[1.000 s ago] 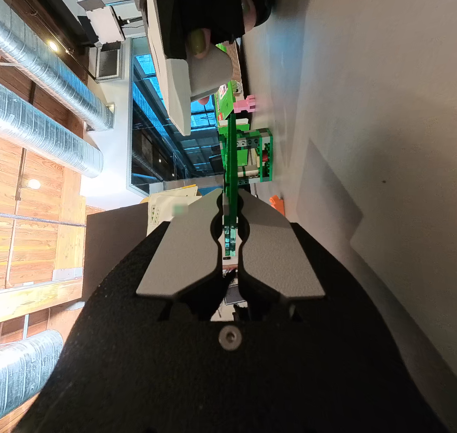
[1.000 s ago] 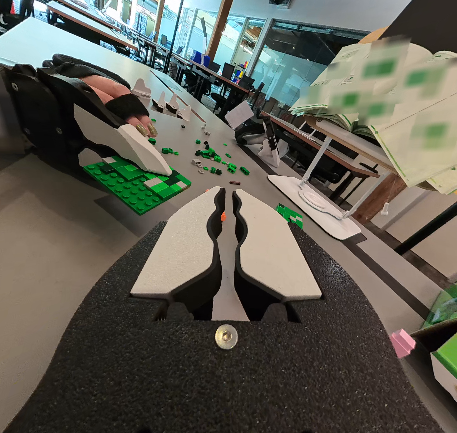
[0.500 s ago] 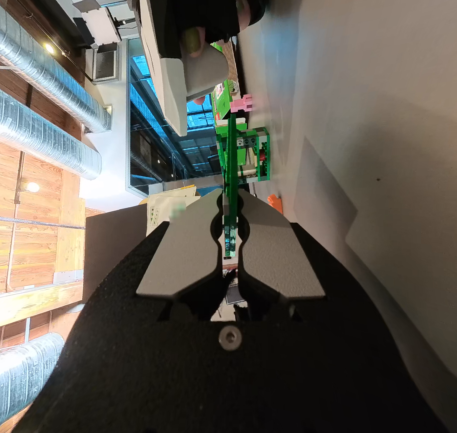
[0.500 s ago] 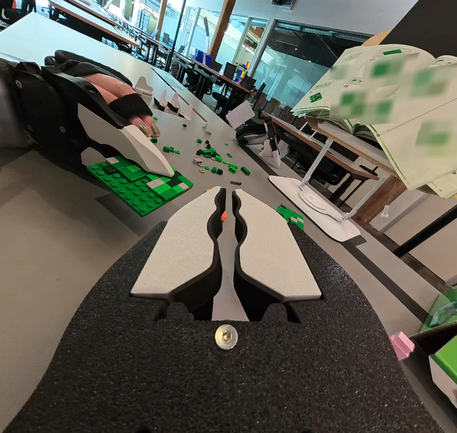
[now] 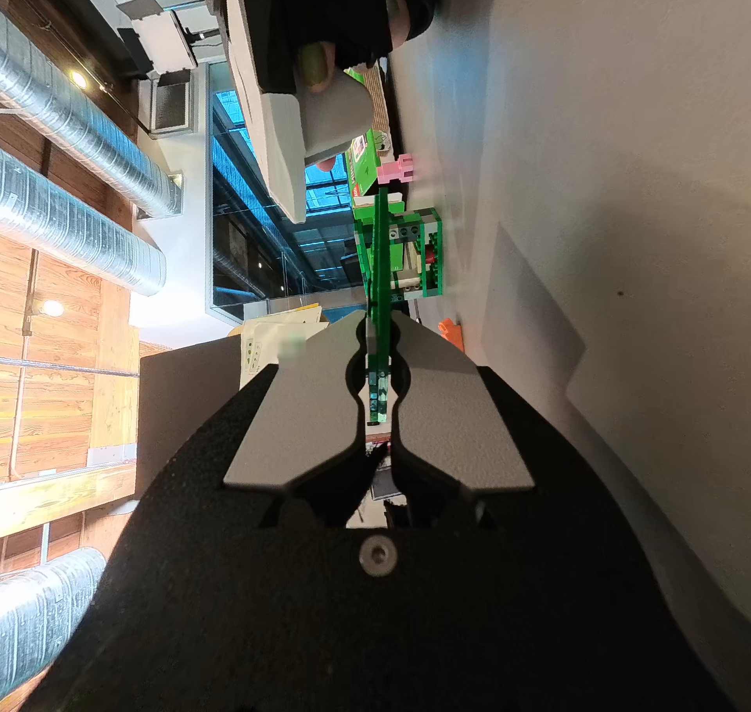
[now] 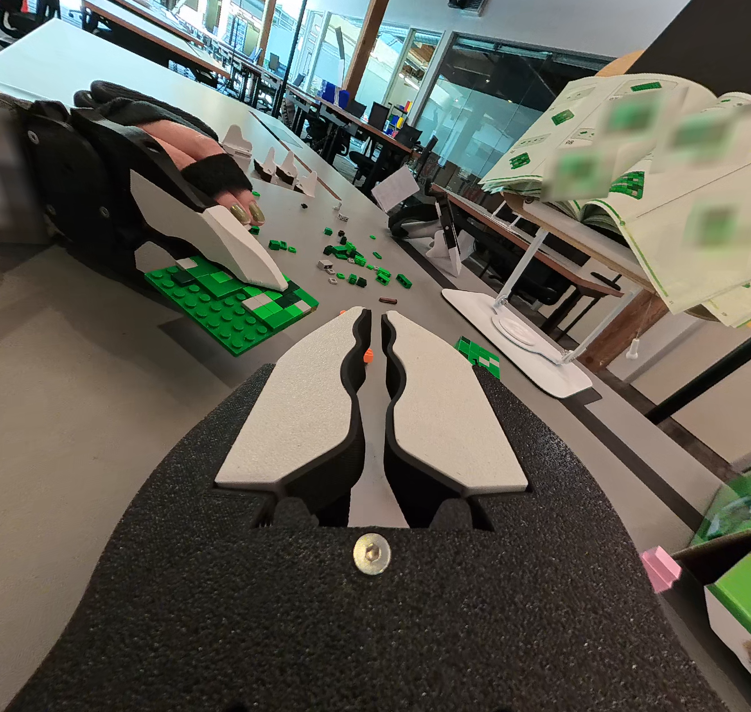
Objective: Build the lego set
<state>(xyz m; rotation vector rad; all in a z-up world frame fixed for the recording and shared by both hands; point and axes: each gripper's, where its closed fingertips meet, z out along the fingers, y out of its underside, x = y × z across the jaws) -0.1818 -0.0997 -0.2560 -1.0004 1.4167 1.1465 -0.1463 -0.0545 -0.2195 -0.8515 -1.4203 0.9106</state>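
Green studded lego baseplate (image 6: 227, 306), square, part-tiled in light green, dark green and grey: held at one edge by the left gripper (image 5: 380, 327), whose two grey fingers are clamped on it. In the left wrist view the plate (image 5: 381, 270) shows edge-on between the fingers. In the right wrist view it sits tilted, free corner toward the right gripper and just off the grey tabletop (image 6: 81, 367), casting a shadow there. Judged reason for the hold: studs kept facing up and steady so a piece can be pressed on.

Right gripper (image 6: 376, 316), white-faced fingers on a black body: nearly closed, a narrow slit between the tips, nothing seen gripped. A small orange piece (image 6: 367, 353) shows through the slit, lying on the table beyond; contact cannot be told.

Loose small green, black and grey bricks (image 6: 357, 266): scattered on the table beyond the plate, within reach as stock.

Small tiled green panel (image 6: 477, 353): flat on the table, just right of the right gripper's fingers.

Open instruction booklet (image 6: 634, 172) on a white wire stand (image 6: 528, 351): raised at right, propped for reference.

Part-built green and white lego block (image 5: 410, 258) and pink brick (image 5: 396, 168): set aside together on the table, well apart from the loose stock.
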